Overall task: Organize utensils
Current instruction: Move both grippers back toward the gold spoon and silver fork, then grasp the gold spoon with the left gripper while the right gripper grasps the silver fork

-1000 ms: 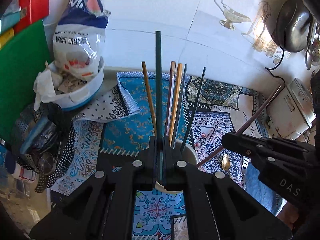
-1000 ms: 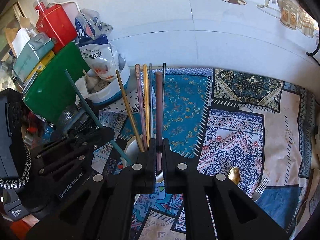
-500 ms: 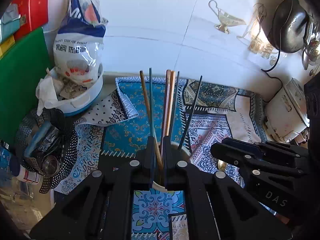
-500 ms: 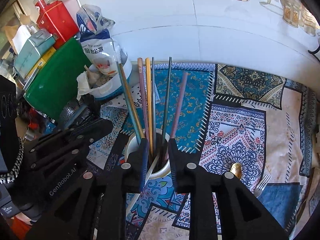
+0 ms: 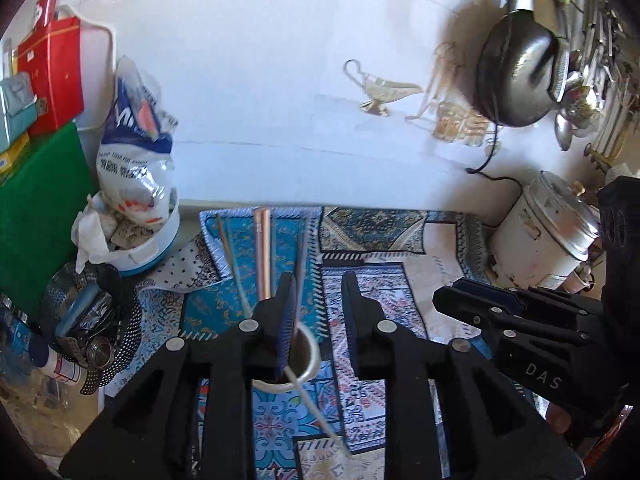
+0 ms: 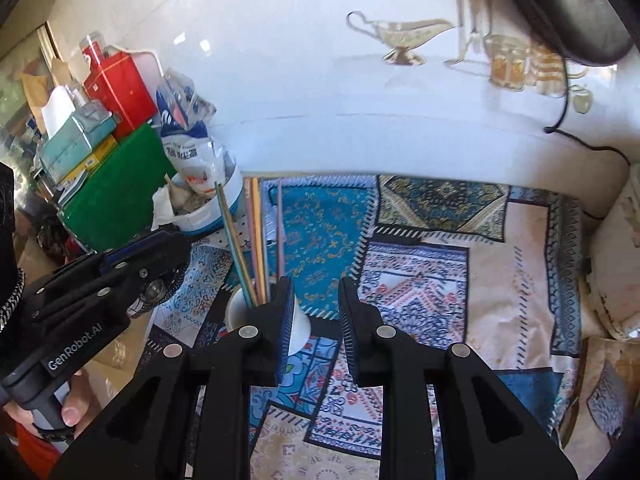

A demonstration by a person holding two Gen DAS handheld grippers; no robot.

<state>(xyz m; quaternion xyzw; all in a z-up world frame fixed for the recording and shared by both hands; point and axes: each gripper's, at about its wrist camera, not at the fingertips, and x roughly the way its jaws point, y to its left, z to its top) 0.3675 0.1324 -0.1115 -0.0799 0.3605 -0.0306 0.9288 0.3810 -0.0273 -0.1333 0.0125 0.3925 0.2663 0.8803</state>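
A white cup point(image 6: 301, 326) stands on the patterned cloth and holds several chopsticks point(image 6: 256, 236) upright; it also shows in the left wrist view point(image 5: 306, 360) with its chopsticks point(image 5: 262, 256). My left gripper point(image 5: 318, 320) is open and empty, above and just behind the cup. My right gripper point(image 6: 314, 314) is open and empty, just right of the cup. Each gripper shows in the other's view, the right one point(image 5: 516, 328) and the left one point(image 6: 104, 276).
A white bowl with a food bag point(image 5: 136, 216) and a green board point(image 5: 36, 208) stand at the left. A perforated metal holder point(image 5: 88, 320) sits at the left. A white rice cooker point(image 5: 548, 236) is at the right. A patterned cloth point(image 6: 420, 272) covers the counter.
Both grippers let go of their chopsticks, which dropped into the cup. Both opened wide and drew back and up from the cup.
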